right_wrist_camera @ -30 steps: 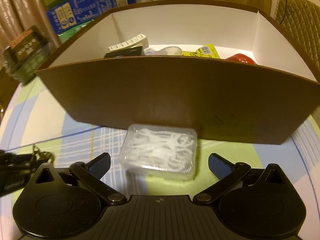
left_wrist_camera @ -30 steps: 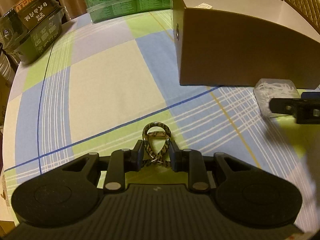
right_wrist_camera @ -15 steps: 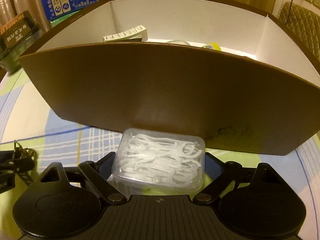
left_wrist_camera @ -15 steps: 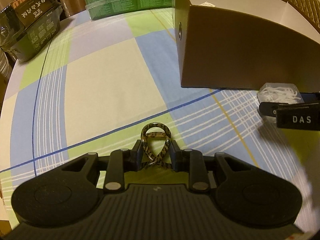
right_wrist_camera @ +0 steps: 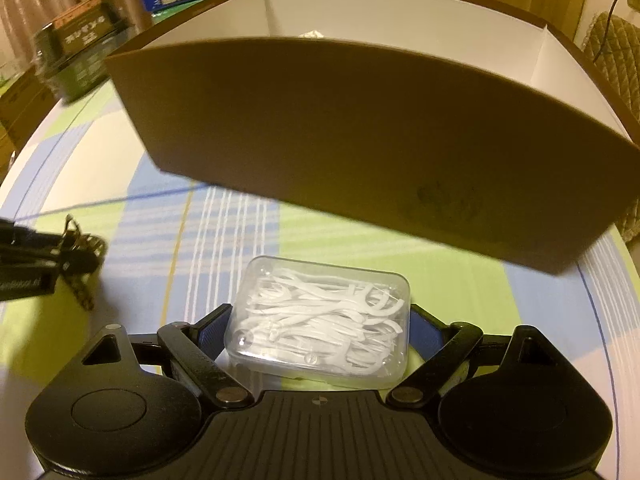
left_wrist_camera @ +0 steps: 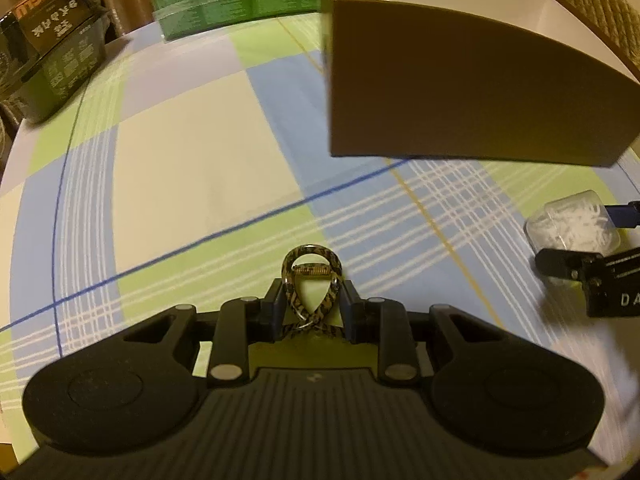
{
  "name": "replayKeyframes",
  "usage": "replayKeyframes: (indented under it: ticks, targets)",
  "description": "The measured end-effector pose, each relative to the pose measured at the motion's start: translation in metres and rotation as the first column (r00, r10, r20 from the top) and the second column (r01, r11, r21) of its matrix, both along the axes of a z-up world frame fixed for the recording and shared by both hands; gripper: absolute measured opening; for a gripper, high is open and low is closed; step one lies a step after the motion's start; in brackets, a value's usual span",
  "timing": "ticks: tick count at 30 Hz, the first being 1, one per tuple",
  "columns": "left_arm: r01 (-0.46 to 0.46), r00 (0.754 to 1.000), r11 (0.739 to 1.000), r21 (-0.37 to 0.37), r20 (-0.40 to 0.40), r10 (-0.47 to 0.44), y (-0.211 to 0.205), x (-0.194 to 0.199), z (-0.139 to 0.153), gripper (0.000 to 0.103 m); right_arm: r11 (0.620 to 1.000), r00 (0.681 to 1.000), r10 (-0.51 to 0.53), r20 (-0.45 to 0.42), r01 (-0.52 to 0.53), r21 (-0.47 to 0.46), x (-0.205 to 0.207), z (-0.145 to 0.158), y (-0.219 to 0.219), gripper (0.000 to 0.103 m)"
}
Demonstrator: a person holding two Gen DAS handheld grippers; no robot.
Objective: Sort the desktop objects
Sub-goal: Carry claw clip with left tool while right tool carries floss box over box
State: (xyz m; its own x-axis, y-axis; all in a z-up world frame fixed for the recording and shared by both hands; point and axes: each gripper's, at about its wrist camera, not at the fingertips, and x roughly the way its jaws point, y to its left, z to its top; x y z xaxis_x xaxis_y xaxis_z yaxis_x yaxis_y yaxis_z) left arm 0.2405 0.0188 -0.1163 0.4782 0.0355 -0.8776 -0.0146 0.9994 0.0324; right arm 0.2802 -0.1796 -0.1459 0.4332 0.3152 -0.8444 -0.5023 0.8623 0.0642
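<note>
Since the earlier frame we had brought the right gripper (right_wrist_camera: 318, 332) around the clear floss-pick case (right_wrist_camera: 320, 320), which now sat clamped between its blue pads. Our left gripper (left_wrist_camera: 312, 310) was clenched on the camouflage-patterned strap (left_wrist_camera: 311, 280), low over the checked desk (left_wrist_camera: 192, 168). The brown cardboard box (right_wrist_camera: 360, 140) stood directly behind the case.

Clear glossy plastic floss-pick case (right_wrist_camera: 320, 320); matt brown cardboard box (right_wrist_camera: 360, 136); woven plaid tablecloth (left_wrist_camera: 192, 184).
</note>
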Motion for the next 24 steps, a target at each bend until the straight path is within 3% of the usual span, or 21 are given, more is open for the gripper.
replayKeyframes:
  ticks: [24]
  targets:
    - [0.162, 0.987, 0.986, -0.044, 0.017, -0.162, -0.064, -0.034, 0.018, 0.023, 0.991, 0.991, -0.125, -0.057, 0.127, 0.030, -0.048, 0.019, -0.079, 0.087]
